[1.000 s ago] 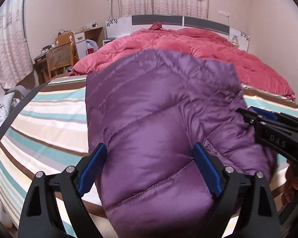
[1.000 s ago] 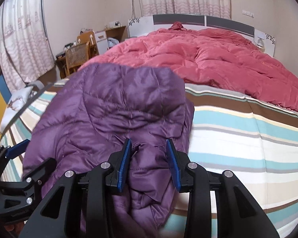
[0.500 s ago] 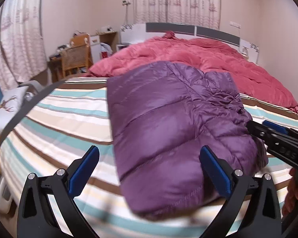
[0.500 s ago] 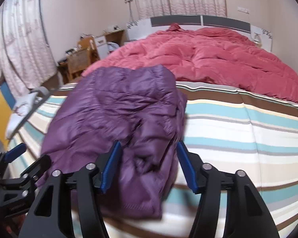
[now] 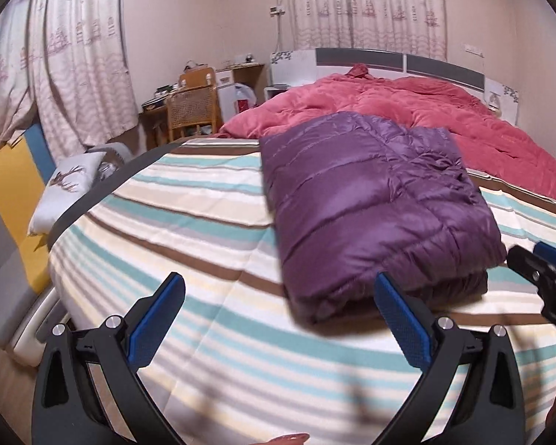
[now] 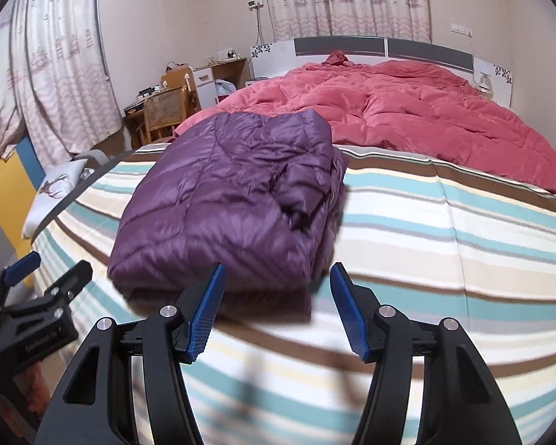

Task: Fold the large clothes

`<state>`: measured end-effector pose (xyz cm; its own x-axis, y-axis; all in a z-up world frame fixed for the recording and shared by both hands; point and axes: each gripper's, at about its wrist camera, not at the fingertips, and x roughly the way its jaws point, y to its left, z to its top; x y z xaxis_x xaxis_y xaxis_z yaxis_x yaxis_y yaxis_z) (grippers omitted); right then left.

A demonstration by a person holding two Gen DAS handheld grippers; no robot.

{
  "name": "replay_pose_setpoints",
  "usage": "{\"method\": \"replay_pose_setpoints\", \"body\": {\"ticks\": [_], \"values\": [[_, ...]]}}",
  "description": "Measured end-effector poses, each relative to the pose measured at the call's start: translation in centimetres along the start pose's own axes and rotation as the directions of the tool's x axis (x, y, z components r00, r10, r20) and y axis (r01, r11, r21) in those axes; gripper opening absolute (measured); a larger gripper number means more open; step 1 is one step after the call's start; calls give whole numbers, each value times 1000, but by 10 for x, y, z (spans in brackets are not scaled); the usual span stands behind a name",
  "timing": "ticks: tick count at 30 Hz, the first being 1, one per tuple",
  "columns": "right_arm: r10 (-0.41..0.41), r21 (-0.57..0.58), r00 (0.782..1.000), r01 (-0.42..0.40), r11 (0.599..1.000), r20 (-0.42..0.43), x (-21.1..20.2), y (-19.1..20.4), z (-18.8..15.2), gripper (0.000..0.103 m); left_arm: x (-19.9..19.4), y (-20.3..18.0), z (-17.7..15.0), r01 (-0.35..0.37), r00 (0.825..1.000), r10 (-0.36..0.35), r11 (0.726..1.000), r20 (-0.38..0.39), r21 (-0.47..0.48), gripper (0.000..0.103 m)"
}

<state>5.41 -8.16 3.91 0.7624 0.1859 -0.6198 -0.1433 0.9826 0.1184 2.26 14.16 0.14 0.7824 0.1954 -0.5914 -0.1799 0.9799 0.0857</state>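
A purple quilted down jacket (image 5: 370, 204) (image 6: 233, 200) lies folded into a thick rectangle on the striped bed sheet (image 5: 189, 222) (image 6: 444, 230). My left gripper (image 5: 278, 289) stands wide open, short of the jacket's near left corner, with only sheet between its blue pads. My right gripper (image 6: 278, 282) is open too, just in front of the jacket's near right corner and clear of the fabric. Each gripper shows at the edge of the other's view: the right gripper (image 5: 545, 278) and the left gripper (image 6: 37, 282).
A red duvet (image 5: 444, 118) (image 6: 407, 111) is heaped at the head of the bed, behind the jacket. Left of the bed are a pillow with a deer print (image 5: 65, 189), a wicker chair (image 5: 191, 111) and a cluttered desk (image 6: 226, 63). Curtains cover the windows.
Both grippers have let go of the jacket, opened wider and drawn back towards the foot of the bed. The jacket now lies folded, free of both.
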Motion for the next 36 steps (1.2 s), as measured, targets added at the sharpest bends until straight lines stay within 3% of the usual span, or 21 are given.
{"method": "replay_pose_setpoints", "body": {"ticks": [3,11,36], "values": [[11,8,1000,-11,1000,-4,-8,0,-12,69,-6,3,-6,11,1000,-11,1000,-8,-11,101],[16,-9,1000,-16,1000,16,-24,6,-25,69,-17,6,-14,34,999,-34,999,-10,-22,101],[17,-12,1000,-17,1000,23,-25,8,-25,69,-22,4,-18,66,998,-66,998,-9,-25,101]]}}
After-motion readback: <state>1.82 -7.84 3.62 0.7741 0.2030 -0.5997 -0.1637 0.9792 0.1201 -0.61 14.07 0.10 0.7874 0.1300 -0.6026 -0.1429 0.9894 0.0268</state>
